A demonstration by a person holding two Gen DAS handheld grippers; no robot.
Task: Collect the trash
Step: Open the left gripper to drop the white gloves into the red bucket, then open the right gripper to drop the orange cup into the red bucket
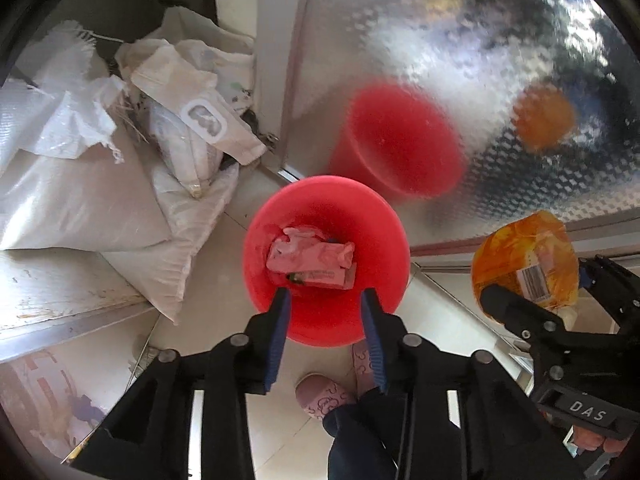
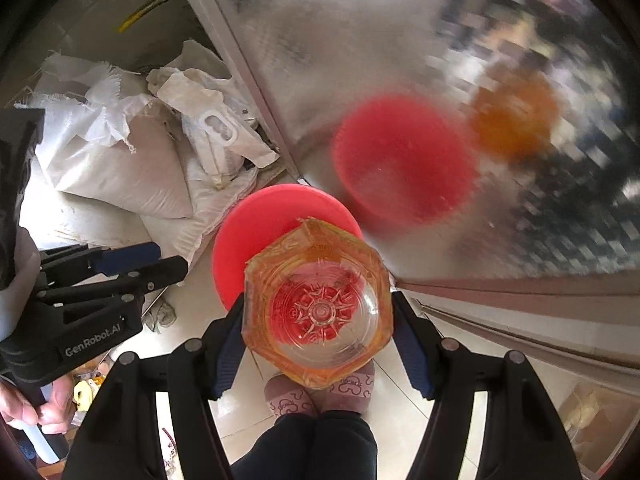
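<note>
A red bin [image 1: 384,220] stands on the tiled floor against a frosted glass door. Crumpled pink packaging [image 1: 308,258] lies inside it. My left gripper [image 1: 326,294] hangs just above the bin's near rim, pointing down, open, with nothing between its blue pads. In the right wrist view the left gripper [image 2: 170,257] sits to the left of the bin [image 2: 240,232]. My right gripper [image 2: 318,304] is shut on an orange-tinted clear plastic bottle [image 2: 316,280], seen from its base, held over the bin's right side. The left wrist view shows this bottle [image 1: 520,252] with a barcode label.
White woven sacks [image 1: 80,200] and crumpled bags [image 1: 192,120] are piled left of the bin. The frosted glass door [image 1: 440,40] behind it reflects the bin and bottle. A person's pink slippers [image 1: 320,396] stand on the tiles just before the bin.
</note>
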